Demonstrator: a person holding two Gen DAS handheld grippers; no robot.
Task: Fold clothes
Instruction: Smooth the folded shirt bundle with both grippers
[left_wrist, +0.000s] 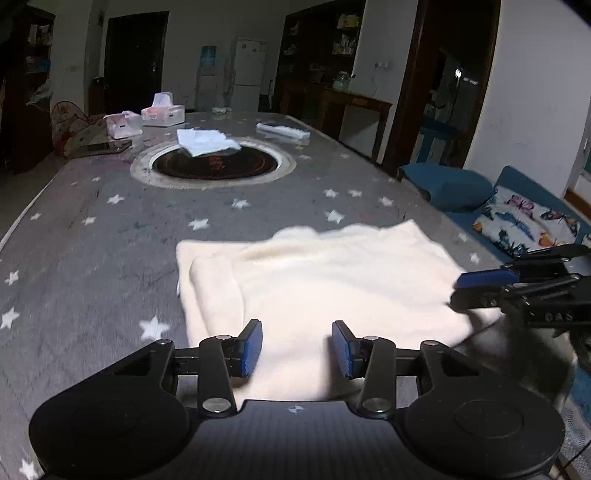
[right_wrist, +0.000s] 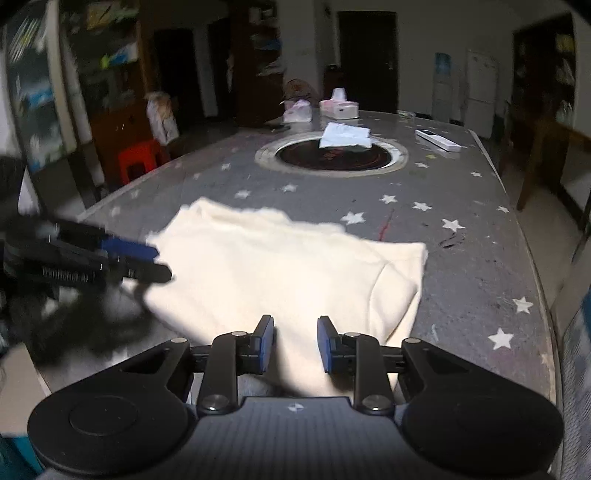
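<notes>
A cream garment (left_wrist: 325, 280) lies folded into a rough rectangle on the grey star-patterned tablecloth (left_wrist: 92, 240); it also shows in the right wrist view (right_wrist: 280, 266). My left gripper (left_wrist: 297, 347) is open, its blue pads (left_wrist: 251, 349) just above the garment's near edge, holding nothing. My right gripper (right_wrist: 295, 343) is open over the garment's near edge, empty. In the left wrist view the right gripper (left_wrist: 480, 290) is at the garment's right edge. In the right wrist view the left gripper (right_wrist: 147, 262) is at its left edge.
A round dark hotplate (left_wrist: 214, 162) sits in the table's middle with a white folded cloth (left_wrist: 205, 142) on it. Tissue boxes (left_wrist: 162, 112) and a white packet (left_wrist: 282, 131) lie at the far end. A blue sofa with a butterfly cushion (left_wrist: 524, 221) stands to the right.
</notes>
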